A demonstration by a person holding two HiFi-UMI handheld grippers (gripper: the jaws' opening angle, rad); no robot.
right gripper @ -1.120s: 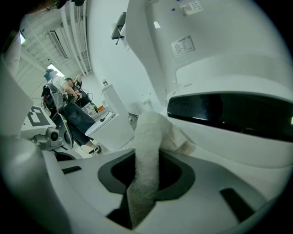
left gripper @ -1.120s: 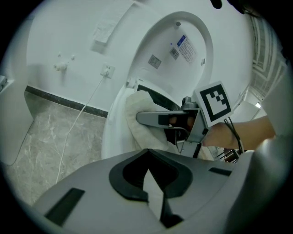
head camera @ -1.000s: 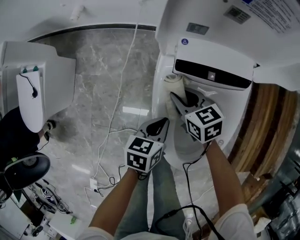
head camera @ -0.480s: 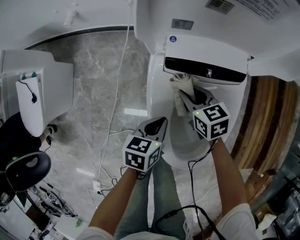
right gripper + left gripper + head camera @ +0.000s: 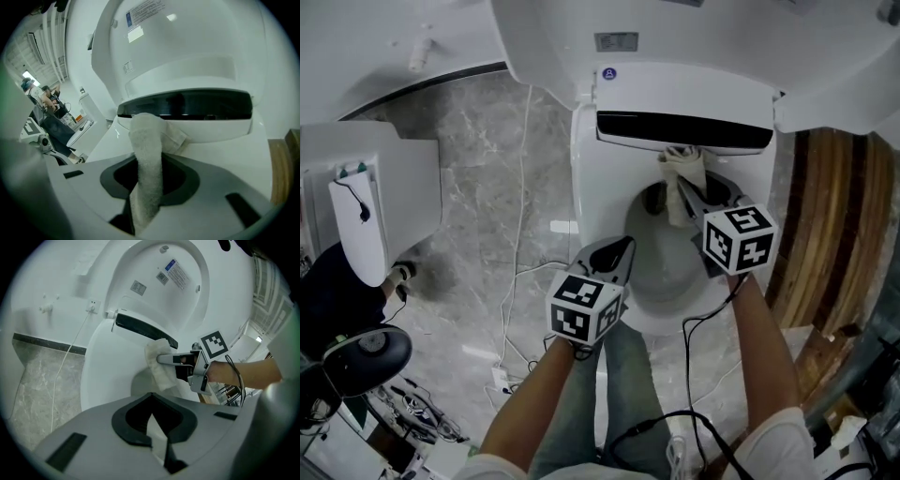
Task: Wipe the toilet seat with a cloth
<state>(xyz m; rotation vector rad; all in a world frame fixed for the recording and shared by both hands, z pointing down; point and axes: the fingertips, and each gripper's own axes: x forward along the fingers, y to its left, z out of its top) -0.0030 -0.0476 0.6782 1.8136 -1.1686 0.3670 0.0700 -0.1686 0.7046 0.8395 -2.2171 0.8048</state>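
The white toilet seat (image 5: 598, 202) rings the bowl, with its lid (image 5: 178, 37) raised. A pale cloth (image 5: 684, 169) lies against the seat's rear edge, just under the dark strip of the control unit. My right gripper (image 5: 684, 194) is shut on the cloth (image 5: 147, 154), which hangs out past its jaws onto the seat (image 5: 225, 145). My left gripper (image 5: 622, 248) hovers by the seat's front left rim, shut and empty. In the left gripper view the cloth (image 5: 159, 366) and the right gripper (image 5: 164, 359) show over the bowl.
Another white fixture (image 5: 380, 197) stands on the marble floor at left, with white cables (image 5: 520, 272) trailing beside the toilet. A wooden panel (image 5: 825, 225) runs along the right. A black stool (image 5: 366, 349) sits lower left. People (image 5: 47, 101) stand far off.
My right gripper has carried the cloth rightward along the seat's rear, from the left back corner to the middle under the control unit. The left gripper has shifted only slightly.
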